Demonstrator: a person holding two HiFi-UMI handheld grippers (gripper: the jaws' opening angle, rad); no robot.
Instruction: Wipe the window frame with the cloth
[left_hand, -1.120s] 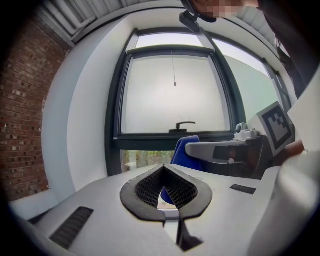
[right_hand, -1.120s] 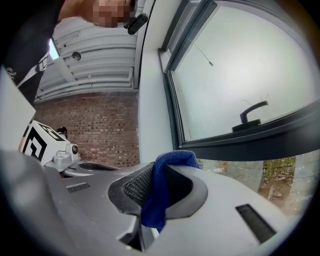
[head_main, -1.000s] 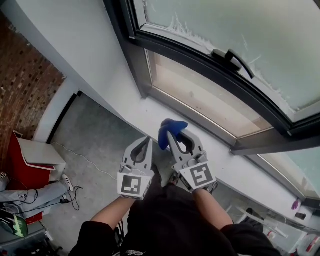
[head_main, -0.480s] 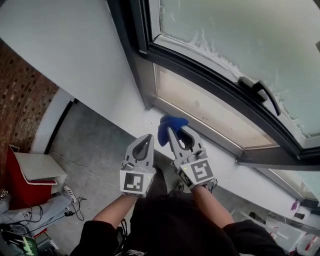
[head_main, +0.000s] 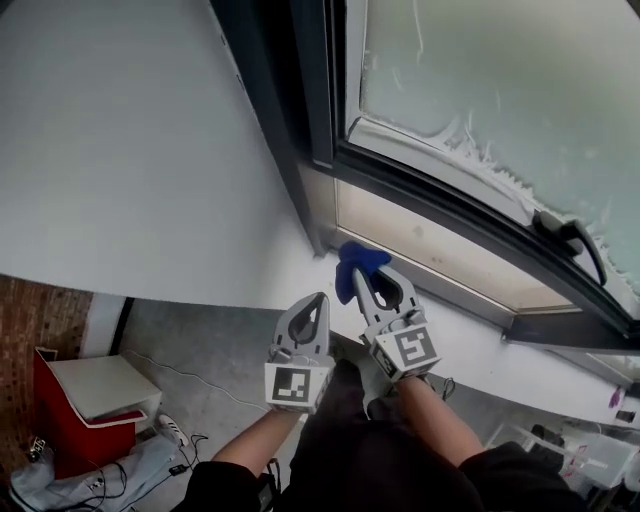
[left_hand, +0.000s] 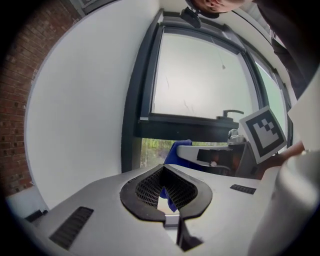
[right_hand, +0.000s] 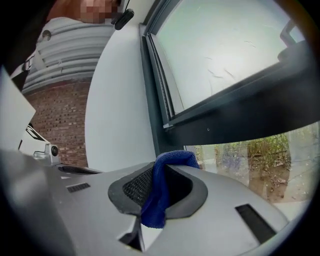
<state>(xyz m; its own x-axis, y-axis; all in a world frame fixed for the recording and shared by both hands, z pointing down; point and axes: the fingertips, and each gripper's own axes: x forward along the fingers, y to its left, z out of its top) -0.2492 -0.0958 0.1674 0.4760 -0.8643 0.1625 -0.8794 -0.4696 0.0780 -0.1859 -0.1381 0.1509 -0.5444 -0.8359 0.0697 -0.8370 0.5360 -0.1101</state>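
Note:
A blue cloth (head_main: 353, 266) hangs folded between the jaws of my right gripper (head_main: 362, 272), which is shut on it. The cloth's tip is close to the lower left corner of the dark window frame (head_main: 300, 130), just over the white sill (head_main: 480, 345). In the right gripper view the cloth (right_hand: 159, 192) drapes out of the jaws, with the frame's upright (right_hand: 152, 115) straight ahead. My left gripper (head_main: 314, 304) is shut and holds nothing, beside and slightly behind the right one. From the left gripper view the cloth (left_hand: 175, 150) shows past the shut tips (left_hand: 163, 168).
The opened sash with frosted glass and a black handle (head_main: 578, 240) juts out at the right. A white wall (head_main: 130, 170) fills the left. On the floor below sit a red box with a white lid (head_main: 80, 400) and loose cables (head_main: 185, 440).
Both grippers have moved up and left along the sill toward the frame's lower left corner, the right one still carrying the cloth. The head view has swung the same way.

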